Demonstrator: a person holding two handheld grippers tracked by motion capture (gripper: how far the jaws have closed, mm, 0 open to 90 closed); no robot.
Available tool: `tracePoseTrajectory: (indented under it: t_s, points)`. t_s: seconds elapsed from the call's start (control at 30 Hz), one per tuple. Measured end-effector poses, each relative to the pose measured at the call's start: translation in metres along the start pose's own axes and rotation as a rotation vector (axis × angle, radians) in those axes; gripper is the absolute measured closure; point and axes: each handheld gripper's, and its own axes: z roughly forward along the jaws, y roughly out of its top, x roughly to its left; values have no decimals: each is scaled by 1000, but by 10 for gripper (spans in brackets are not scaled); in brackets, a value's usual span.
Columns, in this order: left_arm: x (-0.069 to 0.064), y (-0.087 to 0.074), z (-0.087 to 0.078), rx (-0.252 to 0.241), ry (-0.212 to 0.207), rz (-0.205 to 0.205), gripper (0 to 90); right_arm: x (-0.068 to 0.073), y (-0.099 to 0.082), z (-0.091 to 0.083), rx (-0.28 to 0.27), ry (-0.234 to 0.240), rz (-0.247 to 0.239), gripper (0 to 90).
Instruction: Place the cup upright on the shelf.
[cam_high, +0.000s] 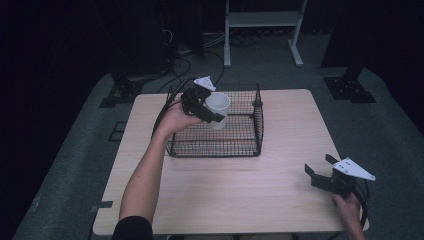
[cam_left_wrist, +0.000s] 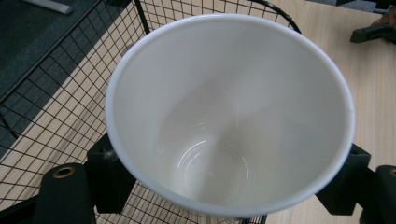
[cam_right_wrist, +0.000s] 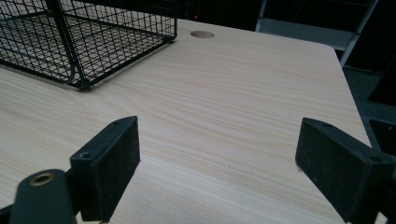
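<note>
At the left of the high view we hold the left gripper (cam_high: 212, 111) over the wire basket (cam_high: 240, 147), its jaws closed on the white cup (cam_high: 218, 106). The cup hangs above the basket's floor, near the left wall, mouth tilted up toward the far side. In the left gripper view the two black pads (cam_left_wrist: 108, 175) press on opposite sides of the cup's (cam_left_wrist: 229, 116) outer wall, below the rim, and we look straight down into an empty, glossy interior.

We judge the cup to be light, since it is empty, and rigid rather than soft, as the round mouth keeps its shape under the squeeze. The gloss suggests a smooth, slippery wall, and the taper towards the base means a loose grip could let it slide downward. We cannot tell whether it is ceramic or plastic; if ceramic, a drop onto the wire could chip it. Taking it across the upper wall, as now, seems the sound hold.

To the right, on the bare table (cam_high: 280, 200), the right gripper (cam_high: 321, 173) sits near the front corner, well apart from the basket. Its jaws stand wide open with nothing between them.
</note>
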Motion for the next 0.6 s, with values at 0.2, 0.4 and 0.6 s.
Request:
tracePoseTrajectory:
  t_s: [0.2,0.4,0.6]
  points:
    - [5,-3,9,15,0,-14,210,0,0,0,-1,1,1,131]
    - [9,-8,18,30,9,-10,211,0,0,0,-1,2,5,130]
    - [13,-11,25,39,12,-19,211,-1,0,0,-2,2,6,131]
